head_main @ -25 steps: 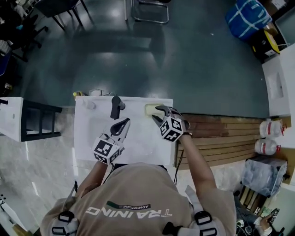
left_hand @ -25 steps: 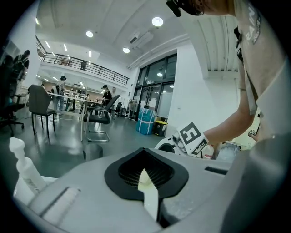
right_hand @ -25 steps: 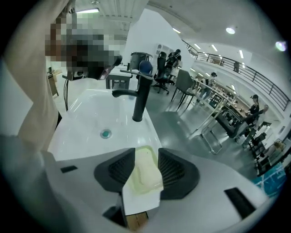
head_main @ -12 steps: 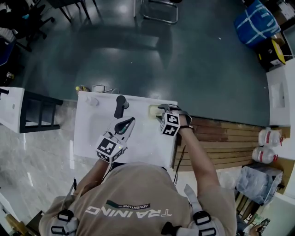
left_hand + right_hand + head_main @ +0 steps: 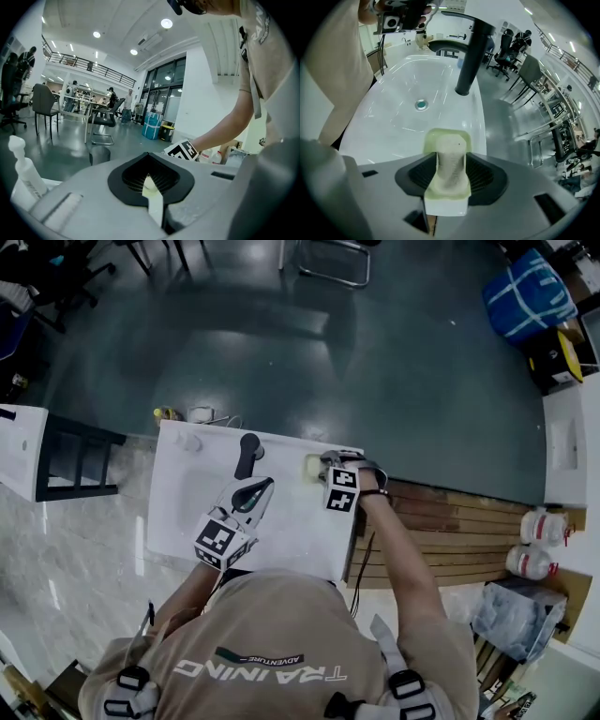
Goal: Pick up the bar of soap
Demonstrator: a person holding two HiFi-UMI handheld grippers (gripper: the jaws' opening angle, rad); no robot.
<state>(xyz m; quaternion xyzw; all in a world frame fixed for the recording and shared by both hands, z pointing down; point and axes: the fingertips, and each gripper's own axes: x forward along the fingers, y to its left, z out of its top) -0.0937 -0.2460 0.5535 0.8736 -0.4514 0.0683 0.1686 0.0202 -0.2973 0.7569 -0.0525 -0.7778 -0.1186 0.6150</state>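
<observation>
White sink bears a black faucet near soap in a dish

Glossy dark floor, wooden slats — perhaps a chair beyond.

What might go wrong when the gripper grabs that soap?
The right gripper has just been opening its jaws. The soap bar sits between them, not yet squeezed. Soap may be slippery, so it might pop out when pinched. The green soap dish sits by the edge of the sink; a bump might push it off.
</observation>
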